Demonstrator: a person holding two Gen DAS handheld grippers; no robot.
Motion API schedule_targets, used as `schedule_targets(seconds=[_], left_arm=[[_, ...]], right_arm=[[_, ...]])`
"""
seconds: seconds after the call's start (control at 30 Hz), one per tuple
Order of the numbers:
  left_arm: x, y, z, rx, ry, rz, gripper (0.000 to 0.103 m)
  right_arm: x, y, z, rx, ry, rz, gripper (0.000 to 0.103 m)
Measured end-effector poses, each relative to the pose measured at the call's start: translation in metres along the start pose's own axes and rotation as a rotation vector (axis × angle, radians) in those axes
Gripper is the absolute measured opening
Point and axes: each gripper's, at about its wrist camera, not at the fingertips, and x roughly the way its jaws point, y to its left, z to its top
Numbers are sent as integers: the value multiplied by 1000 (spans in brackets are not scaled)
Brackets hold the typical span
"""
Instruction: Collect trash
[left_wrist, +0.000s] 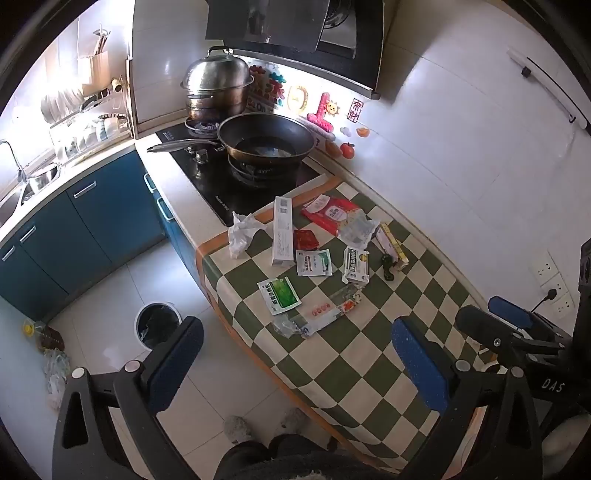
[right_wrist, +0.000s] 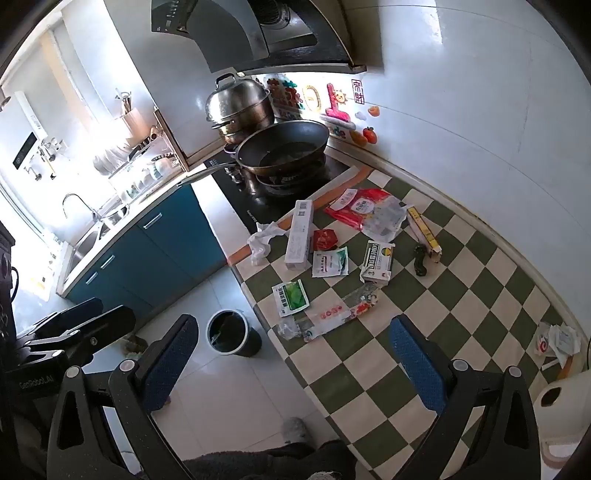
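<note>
Trash lies scattered over the green-and-cream chequered cloth on the counter, all of it on the side toward the black glass hob: a crumpled white plastic bag at the cloth's corner nearest the hob, a long white carton beside it, a red-and-white wipes pouch, a small red sachet, a white-and-teal sachet, a green-and-white sachet, a small white medicine box and a long clear wrapper farthest from the hob.

All of it looks light. The sachets and wrapper are probably thin, limp and slick, lying flat, so a raised edge or corner is likely the best hold; the wrapper overhanging the cloth's edge offers one. The cartons seem stiff but crushable and should take a pinch across their narrow width. The bag is soft and bunched, easy to grasp anywhere.

Left gripper and right gripper both hover above the cloth, well apart from the litter, fingers spread wide and holding nothing.

A black bin stands on the floor below the cloth's edge. A dark wok sits on the hob, clear of the litter. A small black object lies by a yellow-edged box; whether it is trash I cannot tell.
</note>
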Motion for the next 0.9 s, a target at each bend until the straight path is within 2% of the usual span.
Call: schedule_targets(seconds=[0.4,0.57,0.67,0.9], left_arm=[[1,0,0,-2,4,2,103],[1,-6,0,-18,12,-25,103],[1,-6,0,-24,15,-35,103],[4,-3,1,-26,12,-45,103]], right_arm=[[0,-3,3,5,2,6,103],[-1,-4,5,13,-1,12,103],[-3,11,5,9,-1,14,103],[1,8,2,11,-2,23,103]])
